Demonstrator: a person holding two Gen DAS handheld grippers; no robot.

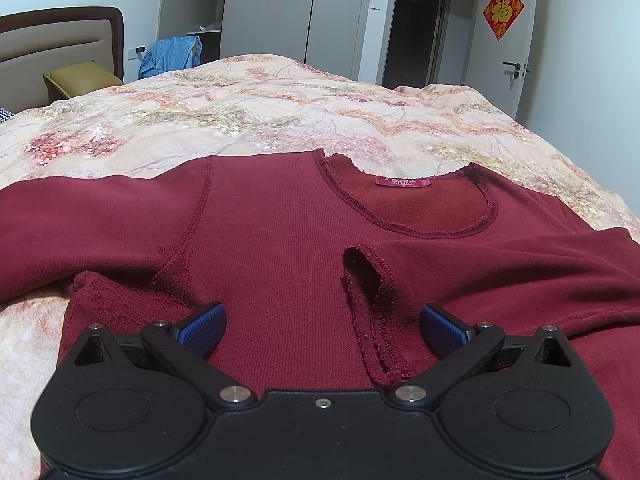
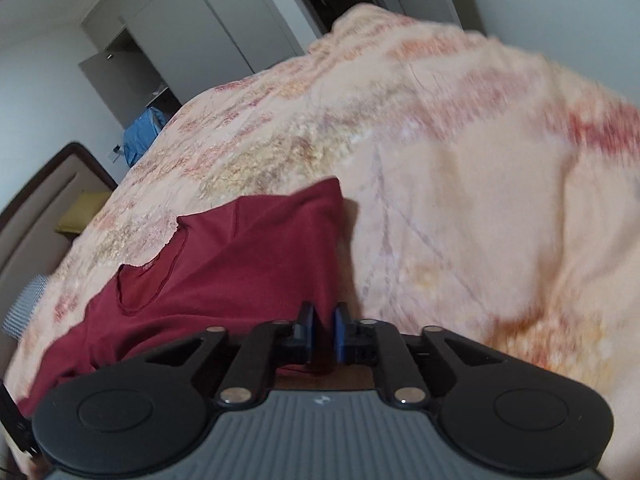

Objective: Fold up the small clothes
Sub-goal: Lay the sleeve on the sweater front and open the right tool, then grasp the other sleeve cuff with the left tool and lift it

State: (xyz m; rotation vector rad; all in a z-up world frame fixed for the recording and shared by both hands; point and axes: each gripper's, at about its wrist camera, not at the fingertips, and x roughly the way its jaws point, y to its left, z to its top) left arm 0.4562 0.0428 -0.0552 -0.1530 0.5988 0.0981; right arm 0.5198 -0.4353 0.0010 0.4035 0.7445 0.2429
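Note:
A dark red long-sleeved shirt (image 1: 272,220) lies flat on the floral bedspread (image 1: 240,112), neckline and pink label (image 1: 402,182) facing away. One sleeve is folded across the chest, its cuff (image 1: 368,276) lying near the middle. My left gripper (image 1: 322,330) hovers open over the shirt's body, blue pads wide apart and empty. In the right wrist view the shirt (image 2: 224,264) lies to the left. My right gripper (image 2: 323,334) is nearly closed on the shirt's edge, with red cloth between its blue pads.
A bed headboard (image 1: 60,40) and an olive pillow (image 1: 80,78) are at the far left. Blue cloth (image 1: 172,54) hangs by the wardrobe (image 1: 272,8). A door (image 1: 516,40) with a red decoration is at the right. The bedspread (image 2: 480,180) stretches right of the shirt.

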